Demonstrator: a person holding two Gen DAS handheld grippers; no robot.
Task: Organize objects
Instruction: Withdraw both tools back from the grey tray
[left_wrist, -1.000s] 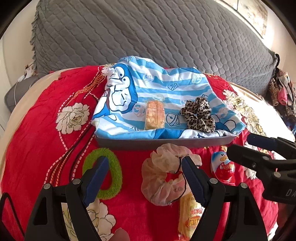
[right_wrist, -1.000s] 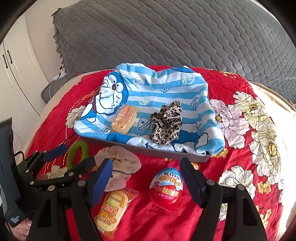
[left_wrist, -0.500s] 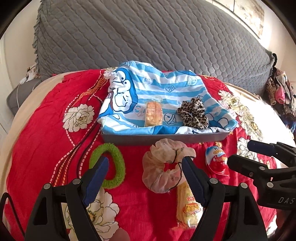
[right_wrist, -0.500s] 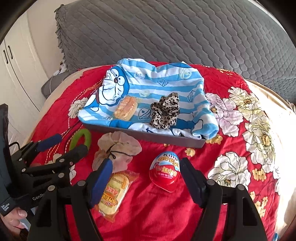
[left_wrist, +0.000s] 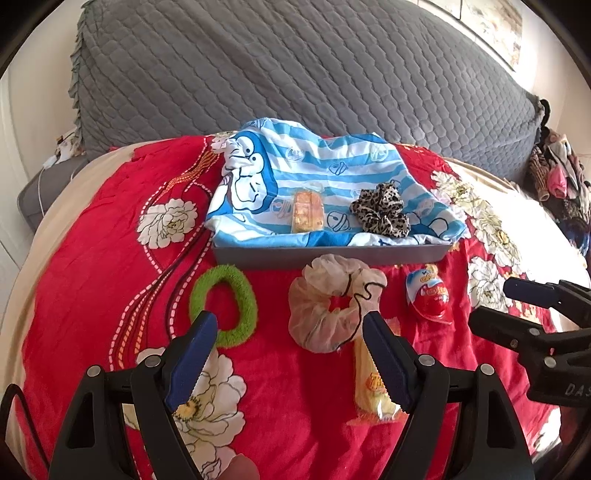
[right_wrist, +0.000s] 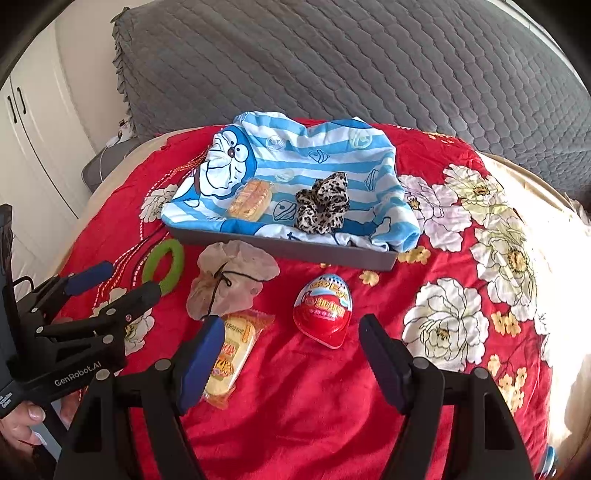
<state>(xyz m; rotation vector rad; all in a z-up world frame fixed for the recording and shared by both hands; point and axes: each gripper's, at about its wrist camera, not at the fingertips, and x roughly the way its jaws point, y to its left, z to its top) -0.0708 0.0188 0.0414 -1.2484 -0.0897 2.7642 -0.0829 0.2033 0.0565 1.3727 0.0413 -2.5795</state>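
A grey tray (left_wrist: 332, 255) lined with a blue-striped cartoon cloth (left_wrist: 332, 173) holds an orange snack packet (left_wrist: 306, 211) and a leopard scrunchie (left_wrist: 380, 210). In front of it on the red bedspread lie a green scrunchie (left_wrist: 223, 302), a beige scrunchie (left_wrist: 332, 302), a red chocolate egg (left_wrist: 428, 295) and a yellow snack packet (left_wrist: 373, 391). My left gripper (left_wrist: 288, 330) hovers open and empty, short of the green and beige scrunchies. My right gripper (right_wrist: 291, 325) is open and empty just short of the egg (right_wrist: 323, 310), with the yellow packet (right_wrist: 232, 354) behind its left finger.
A grey quilted headboard (left_wrist: 295, 74) rises behind the tray. Clothes (left_wrist: 557, 173) are piled at the far right. White cupboard doors (right_wrist: 33, 147) stand to the left of the bed. A hand (right_wrist: 22, 424) holds the left gripper (right_wrist: 127, 278); the flowered bedspread (right_wrist: 480, 258) extends right.
Both grippers have drawn back from the tray, so the tray and the loose items look smaller and more bedspread shows in front. The jaws kept their width. No object moved.
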